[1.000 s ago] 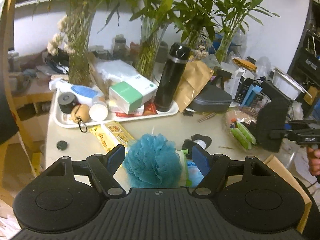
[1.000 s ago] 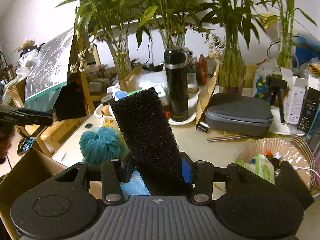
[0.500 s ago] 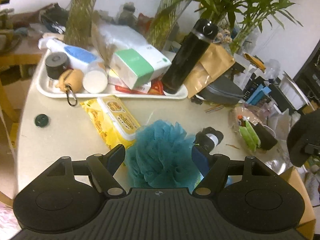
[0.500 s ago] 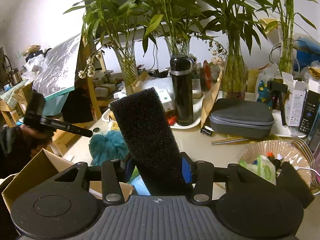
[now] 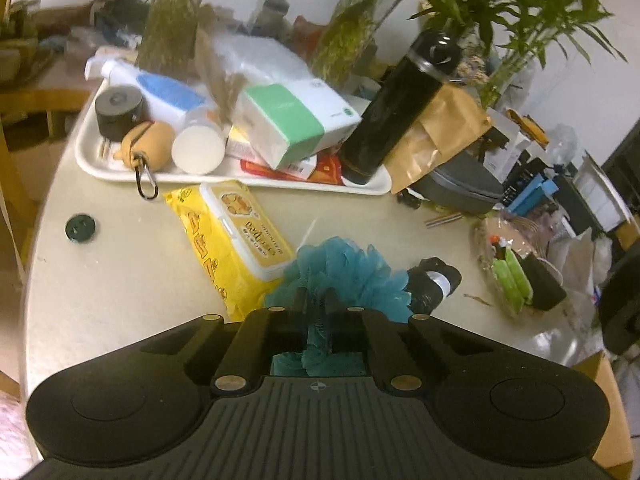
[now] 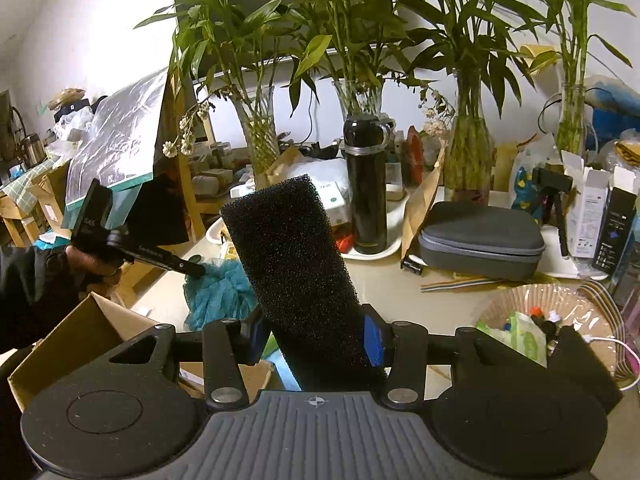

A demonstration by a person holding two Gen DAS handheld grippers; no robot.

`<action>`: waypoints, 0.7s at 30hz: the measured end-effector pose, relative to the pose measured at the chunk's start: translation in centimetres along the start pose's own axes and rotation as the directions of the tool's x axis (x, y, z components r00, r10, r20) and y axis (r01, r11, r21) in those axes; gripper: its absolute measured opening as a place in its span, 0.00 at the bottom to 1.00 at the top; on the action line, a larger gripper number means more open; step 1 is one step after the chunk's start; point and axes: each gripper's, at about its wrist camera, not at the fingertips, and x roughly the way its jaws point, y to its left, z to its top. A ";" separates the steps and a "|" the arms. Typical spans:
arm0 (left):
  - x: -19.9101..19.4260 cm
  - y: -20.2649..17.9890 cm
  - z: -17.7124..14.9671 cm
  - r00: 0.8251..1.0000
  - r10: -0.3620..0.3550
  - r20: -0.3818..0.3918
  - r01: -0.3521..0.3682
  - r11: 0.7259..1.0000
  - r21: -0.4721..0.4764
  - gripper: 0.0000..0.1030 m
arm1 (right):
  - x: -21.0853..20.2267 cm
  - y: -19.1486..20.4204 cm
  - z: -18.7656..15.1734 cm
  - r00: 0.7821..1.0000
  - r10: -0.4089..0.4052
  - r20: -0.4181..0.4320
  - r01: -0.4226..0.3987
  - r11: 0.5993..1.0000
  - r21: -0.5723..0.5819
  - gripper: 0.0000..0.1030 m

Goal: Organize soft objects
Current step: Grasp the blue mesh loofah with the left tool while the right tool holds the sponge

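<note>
A teal mesh bath pouf (image 5: 352, 268) lies on the beige table beside a yellow wipes pack (image 5: 232, 236). My left gripper (image 5: 316, 300) is shut on the pouf's near side; its mesh bunches between the fingers. The pouf also shows in the right wrist view (image 6: 220, 292), with the left gripper (image 6: 194, 270) pinching it. My right gripper (image 6: 316, 336) is shut on a tall black foam sponge (image 6: 292, 256), held upright above an open cardboard box (image 6: 76, 344).
A white tray (image 5: 120, 168) holds boxes and a black flask (image 5: 396, 112). A grey zip case (image 6: 480, 236), a wicker basket (image 6: 520, 304) with small items, vases of bamboo (image 6: 464, 152) and a black roll (image 5: 436, 280) crowd the table.
My left gripper went from open around the teal pouf to shut on it, after moving forward and down. My right gripper kept hold of the black sponge and barely moved.
</note>
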 end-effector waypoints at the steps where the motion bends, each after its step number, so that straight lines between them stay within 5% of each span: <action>1: -0.2 -0.4 -0.1 1.000 0.002 0.005 -0.002 1.000 0.014 0.06 | 0.0 0.0 0.1 1.000 0.001 0.002 -0.001 1.000 0.003 0.49; 12: -3.4 -3.5 0.6 0.995 0.007 0.100 -0.018 0.994 0.110 0.04 | -0.7 0.9 0.5 1.000 -0.007 0.019 0.007 1.000 -0.007 0.49; 21: -7.2 -6.5 2.0 0.972 0.127 0.196 -0.155 0.979 0.132 0.04 | -1.5 1.6 0.7 1.000 -0.009 0.012 0.009 1.000 -0.015 0.49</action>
